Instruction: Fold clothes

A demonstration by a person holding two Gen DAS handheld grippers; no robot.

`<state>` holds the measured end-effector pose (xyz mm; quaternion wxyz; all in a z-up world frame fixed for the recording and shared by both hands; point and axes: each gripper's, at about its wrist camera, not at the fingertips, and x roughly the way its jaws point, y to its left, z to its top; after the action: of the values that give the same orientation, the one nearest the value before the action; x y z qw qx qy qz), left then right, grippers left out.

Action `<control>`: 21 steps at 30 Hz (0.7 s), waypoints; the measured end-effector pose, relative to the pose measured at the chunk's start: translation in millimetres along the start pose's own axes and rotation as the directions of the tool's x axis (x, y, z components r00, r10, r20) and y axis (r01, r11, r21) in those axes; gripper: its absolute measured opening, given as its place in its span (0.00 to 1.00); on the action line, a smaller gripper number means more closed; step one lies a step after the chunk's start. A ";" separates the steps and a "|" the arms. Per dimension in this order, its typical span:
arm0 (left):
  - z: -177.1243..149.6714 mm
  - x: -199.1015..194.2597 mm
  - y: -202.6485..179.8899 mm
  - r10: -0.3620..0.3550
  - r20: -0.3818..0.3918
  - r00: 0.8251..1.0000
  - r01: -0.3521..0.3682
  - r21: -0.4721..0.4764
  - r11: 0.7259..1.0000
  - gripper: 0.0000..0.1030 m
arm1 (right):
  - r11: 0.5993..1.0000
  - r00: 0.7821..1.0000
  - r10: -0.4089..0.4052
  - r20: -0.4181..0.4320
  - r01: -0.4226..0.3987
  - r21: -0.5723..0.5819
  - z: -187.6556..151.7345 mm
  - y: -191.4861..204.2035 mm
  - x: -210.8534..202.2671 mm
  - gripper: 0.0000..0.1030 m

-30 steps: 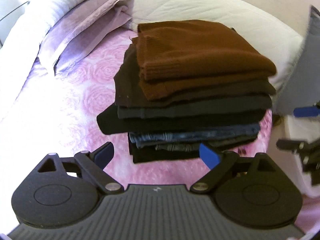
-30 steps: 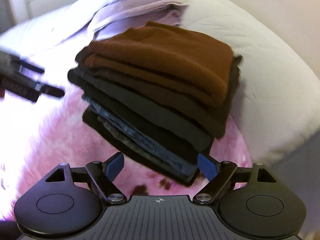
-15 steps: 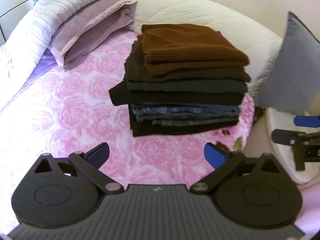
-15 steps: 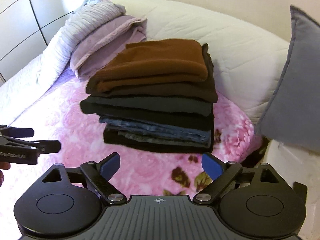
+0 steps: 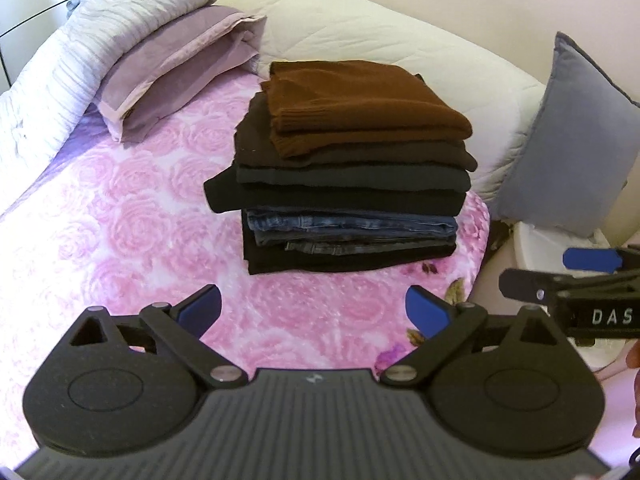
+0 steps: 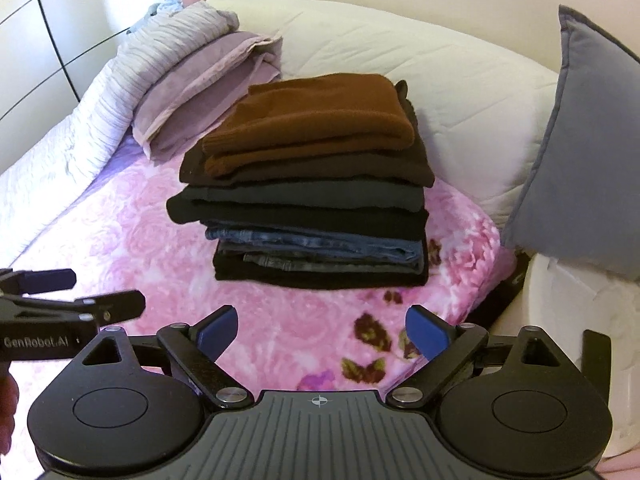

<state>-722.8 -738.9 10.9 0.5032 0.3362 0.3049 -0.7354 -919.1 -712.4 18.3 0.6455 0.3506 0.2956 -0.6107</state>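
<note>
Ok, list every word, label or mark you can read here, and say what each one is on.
"GenRobot.AI": on the side of the left gripper, seen from the right wrist.
"DAS": on the side of the right gripper, seen from the left wrist; the rest runs out of frame.
No readable text on the stack of clothes, nor on the bedding.

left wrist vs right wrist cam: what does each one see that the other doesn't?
Left wrist only: the right gripper from the side, at the right edge, with "DAS" lettering on its body.
Right wrist only: the cabinet doors at upper left, and the left gripper from the side, at the left edge, labelled "GenRobot.AI".
Both: the stack of folded clothes topped by a brown sweater, on a pink blanket; purple pillow, white pillow, grey cushion. Each camera's own gripper is open, nothing between the pads.
</note>
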 end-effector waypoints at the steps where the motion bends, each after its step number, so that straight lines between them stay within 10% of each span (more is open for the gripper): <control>1: 0.4 0.2 -1.5 0.002 0.001 1.000 -0.002 0.006 1.000 0.94 | 1.000 1.000 -0.006 0.006 0.006 -0.001 0.7 -0.5 -0.7 0.91; 21: -10.5 6.8 13.7 0.068 -0.039 0.997 -0.069 -0.038 0.997 0.94 | 1.000 1.000 -0.017 -0.023 0.017 -0.021 -14.3 16.9 5.8 0.91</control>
<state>-709.7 -738.5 -2.2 0.5286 0.3504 0.3171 -0.7051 -901.1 -704.0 6.8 0.6404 0.3485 0.3124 -0.6090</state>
